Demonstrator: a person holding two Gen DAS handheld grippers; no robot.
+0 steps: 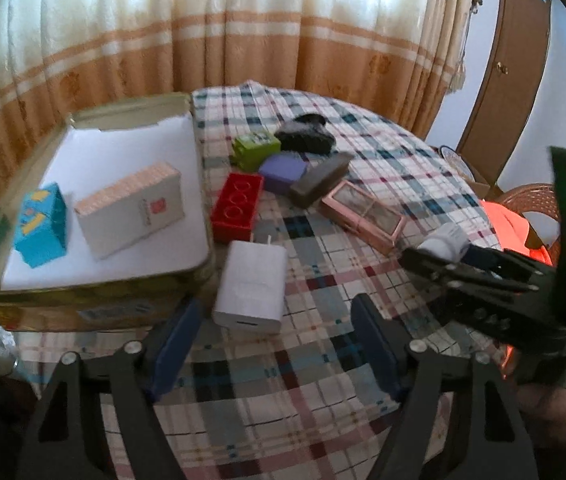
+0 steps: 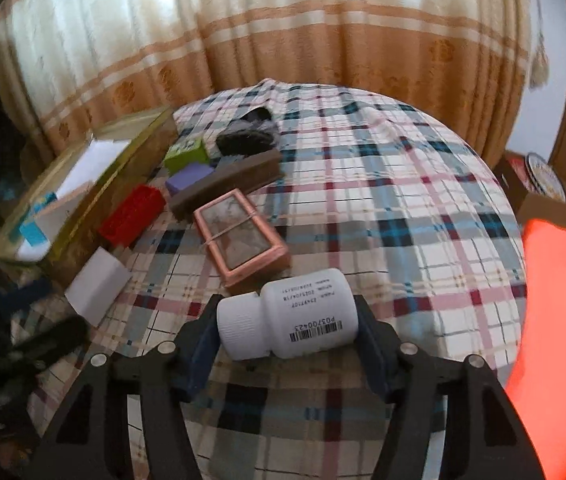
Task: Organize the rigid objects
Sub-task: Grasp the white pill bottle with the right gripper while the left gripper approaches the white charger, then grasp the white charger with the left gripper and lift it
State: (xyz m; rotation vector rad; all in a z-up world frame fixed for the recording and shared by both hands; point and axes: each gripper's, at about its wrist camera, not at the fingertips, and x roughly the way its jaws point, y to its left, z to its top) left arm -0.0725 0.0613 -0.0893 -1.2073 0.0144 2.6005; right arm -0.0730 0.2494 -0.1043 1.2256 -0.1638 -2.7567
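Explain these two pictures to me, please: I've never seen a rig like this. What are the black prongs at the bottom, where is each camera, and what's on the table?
The prongs are two-finger grippers held by a person, each carrying a fisheye camera looking along its fingers. In the left view, the left gripper is open, near a white charger. In the right view, the right gripper clamps a white pill bottle lying sideways. On the plaid tablecloth lie a red brick, green block, purple block, brown bar, pink case and a dark object. The tin tray already holds a blue box and a white box.
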